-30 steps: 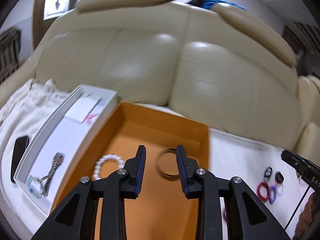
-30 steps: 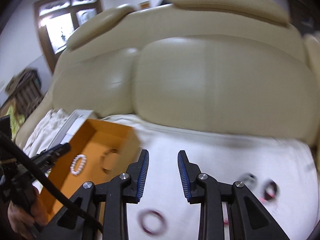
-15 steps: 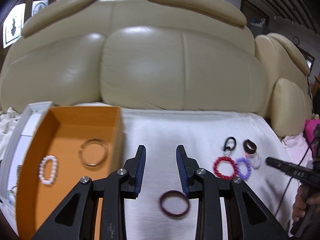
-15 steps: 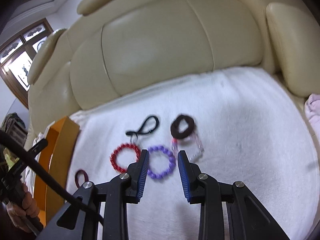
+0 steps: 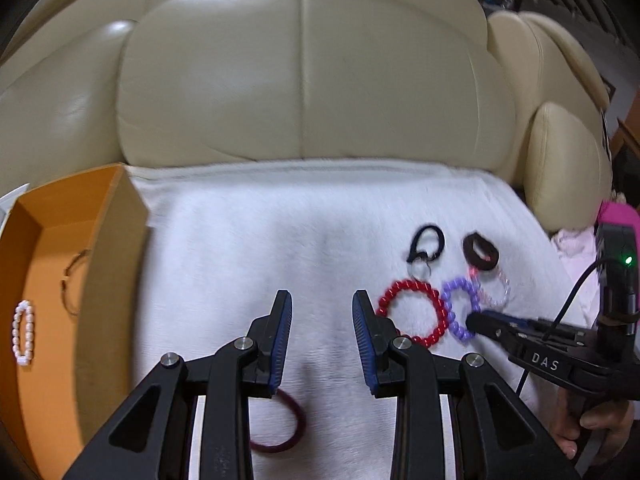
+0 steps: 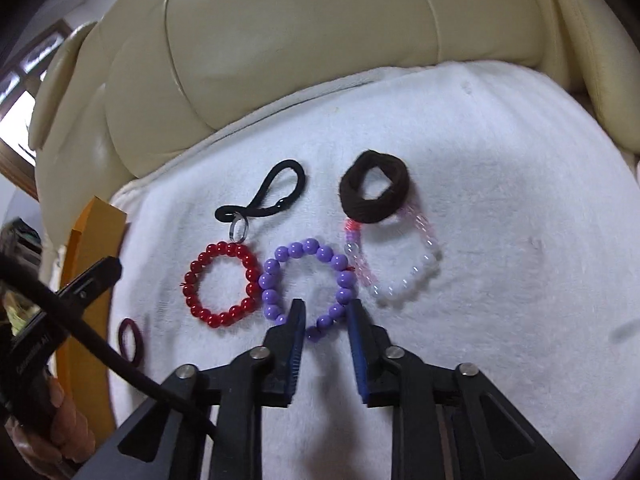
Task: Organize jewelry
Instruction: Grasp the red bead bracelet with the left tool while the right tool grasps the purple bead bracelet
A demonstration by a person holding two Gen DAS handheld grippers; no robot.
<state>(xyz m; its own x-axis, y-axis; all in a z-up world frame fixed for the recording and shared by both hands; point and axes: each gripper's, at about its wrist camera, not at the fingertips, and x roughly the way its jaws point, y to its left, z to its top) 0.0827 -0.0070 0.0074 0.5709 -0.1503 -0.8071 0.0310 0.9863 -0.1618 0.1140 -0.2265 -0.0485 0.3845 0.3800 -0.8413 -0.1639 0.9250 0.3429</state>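
On the white towel (image 6: 500, 208) lie a red bead bracelet (image 6: 222, 284), a purple bead bracelet (image 6: 308, 288), a clear-pink bead bracelet (image 6: 400, 268), a black hair tie (image 6: 272, 196), a brown scrunchie (image 6: 374, 192) and a maroon hair band (image 6: 131, 338). My right gripper (image 6: 326, 312) is open, its fingers astride the near edge of the purple bracelet. My left gripper (image 5: 322, 304) is open and empty above the towel, left of the red bracelet (image 5: 412, 318); the maroon band (image 5: 280, 424) lies under it. The orange box (image 5: 108, 248) holds a pearl bracelet (image 5: 23, 332) and a metal bangle (image 5: 74, 284).
The cream leather sofa back (image 5: 300, 80) rises behind the towel, with an armrest cushion (image 5: 568, 160) at the right. A pink object (image 5: 620, 216) sits at the far right. The right gripper's body and cable (image 5: 560, 356) reach in beside the purple bracelet (image 5: 460, 308).
Both grippers swung right, away from the orange box. The right gripper has come down close to the purple bracelet. The left gripper now hovers over the towel.
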